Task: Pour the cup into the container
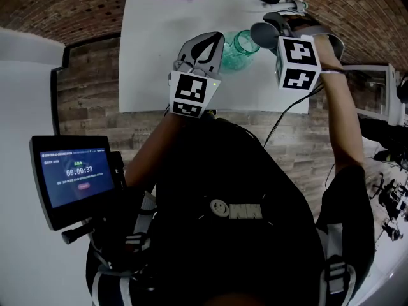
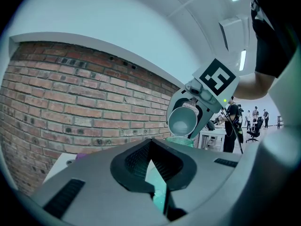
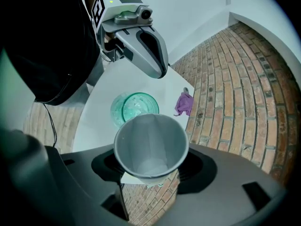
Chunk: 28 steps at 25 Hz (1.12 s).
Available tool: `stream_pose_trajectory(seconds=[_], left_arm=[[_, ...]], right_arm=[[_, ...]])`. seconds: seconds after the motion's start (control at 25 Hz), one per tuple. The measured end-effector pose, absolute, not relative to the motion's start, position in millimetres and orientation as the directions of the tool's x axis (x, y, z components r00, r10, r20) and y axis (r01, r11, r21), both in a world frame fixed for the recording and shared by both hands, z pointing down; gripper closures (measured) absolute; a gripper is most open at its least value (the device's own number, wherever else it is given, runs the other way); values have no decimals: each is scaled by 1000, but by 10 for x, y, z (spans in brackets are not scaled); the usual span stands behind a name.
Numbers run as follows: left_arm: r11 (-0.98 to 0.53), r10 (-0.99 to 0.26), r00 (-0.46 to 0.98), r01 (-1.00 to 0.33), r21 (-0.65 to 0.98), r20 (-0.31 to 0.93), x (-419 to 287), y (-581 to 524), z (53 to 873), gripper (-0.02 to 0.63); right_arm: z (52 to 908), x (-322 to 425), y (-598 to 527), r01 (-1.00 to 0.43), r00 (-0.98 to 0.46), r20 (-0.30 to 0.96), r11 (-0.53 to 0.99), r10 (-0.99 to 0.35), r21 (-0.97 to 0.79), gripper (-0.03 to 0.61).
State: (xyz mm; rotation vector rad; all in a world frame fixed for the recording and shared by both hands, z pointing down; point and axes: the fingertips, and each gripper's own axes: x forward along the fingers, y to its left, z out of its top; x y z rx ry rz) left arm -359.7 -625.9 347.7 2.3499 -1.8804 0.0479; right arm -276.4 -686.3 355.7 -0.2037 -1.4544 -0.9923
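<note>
Centrally, the right gripper (image 3: 153, 169) fingers grasp the tilted grey cup (image 3: 150, 135) above the green container (image 3: 135, 106), with the left gripper (image 3: 158, 70) fingers clenched, empty, upper left

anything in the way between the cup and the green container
Nothing visible does. The right gripper holds the cup tipped above the green container, whose mouth is open and uncovered. The left gripper sits shut beside the container, not over its mouth, and the purple cloth lies farther off.

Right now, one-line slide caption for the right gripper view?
Right hand-held gripper holds a tilted grey cup above the green container on the white table.
</note>
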Motion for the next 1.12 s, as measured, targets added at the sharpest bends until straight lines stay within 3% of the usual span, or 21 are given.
stream_pose_trajectory(seconds=[1.12], left_arm=[[-220, -969, 226, -973, 67, 101, -3556, -6260, 3439, 611]], right_arm=[[3528, -2793, -6831, 684, -188, 875, 579, -446, 443, 288]])
